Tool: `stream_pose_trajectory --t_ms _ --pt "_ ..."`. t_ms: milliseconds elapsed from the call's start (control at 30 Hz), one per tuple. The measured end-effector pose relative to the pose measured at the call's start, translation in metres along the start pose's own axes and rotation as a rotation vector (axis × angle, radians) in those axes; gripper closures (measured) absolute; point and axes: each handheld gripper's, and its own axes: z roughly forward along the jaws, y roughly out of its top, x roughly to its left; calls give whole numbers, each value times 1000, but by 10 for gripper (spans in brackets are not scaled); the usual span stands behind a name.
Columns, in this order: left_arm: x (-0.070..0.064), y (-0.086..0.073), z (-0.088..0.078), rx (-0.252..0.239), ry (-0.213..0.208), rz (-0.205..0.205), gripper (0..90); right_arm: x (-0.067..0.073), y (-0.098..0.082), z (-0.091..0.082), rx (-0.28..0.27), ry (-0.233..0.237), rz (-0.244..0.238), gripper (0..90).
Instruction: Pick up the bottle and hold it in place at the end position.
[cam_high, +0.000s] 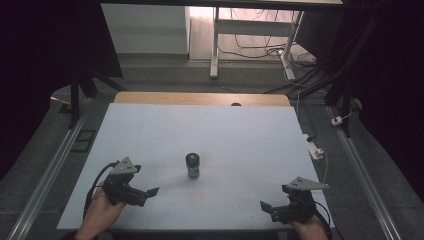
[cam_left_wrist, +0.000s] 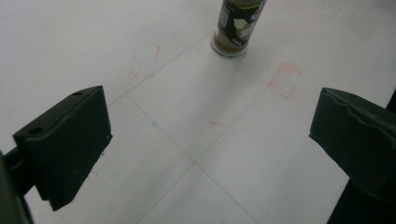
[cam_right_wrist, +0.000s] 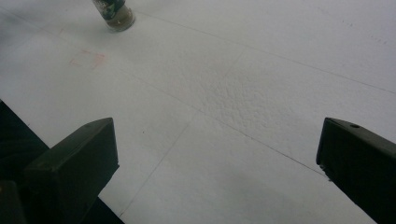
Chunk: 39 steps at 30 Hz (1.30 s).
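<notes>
A small spice jar (cam_high: 193, 165) with a dark lid and a dark green label stands upright near the middle of the white table (cam_high: 200, 130). In the left gripper view the spice jar (cam_left_wrist: 237, 25) is ahead at the top, its lid cut off. My left gripper (cam_high: 150, 192) rests at the front left, open and holding nothing, its jaws wide apart (cam_left_wrist: 205, 140). At the front right my right gripper (cam_high: 265, 206) is open too and holds nothing (cam_right_wrist: 215, 158). The right gripper view catches the jar's base (cam_right_wrist: 114, 13) at its top left.
Faint red marks (cam_left_wrist: 284, 80) are drawn on the table just in front of the jar. A white adapter with a cable (cam_high: 315, 149) lies at the table's right edge. Beyond the far edge are table legs and floor cables (cam_high: 260, 47).
</notes>
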Motion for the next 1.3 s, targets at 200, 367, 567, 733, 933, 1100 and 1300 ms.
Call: stream_pose_trajectory --t_ms 200,367,567,733,933,1100,1300 --pt "1 12 11 -1 -10 30 0 0 0 0 2 0 -1 0" --pt "1 22 22 7 -20 60 0 0 0 0 3 0 -2 0" --pt "2 31 39 24 -45 76 0 0 0 0 3 1 -4 0" --pt "0 40 51 32 -61 96 0 0 0 0 4 1 -5 0" --pt "-2 51 68 39 -87 117 0 0 0 0 3 2 -7 0" --pt "-4 58 82 54 -84 142 0 0 0 0 3 3 -11 0" --pt "-5 65 97 56 -97 150 0 0 0 0 3 3 -12 0"
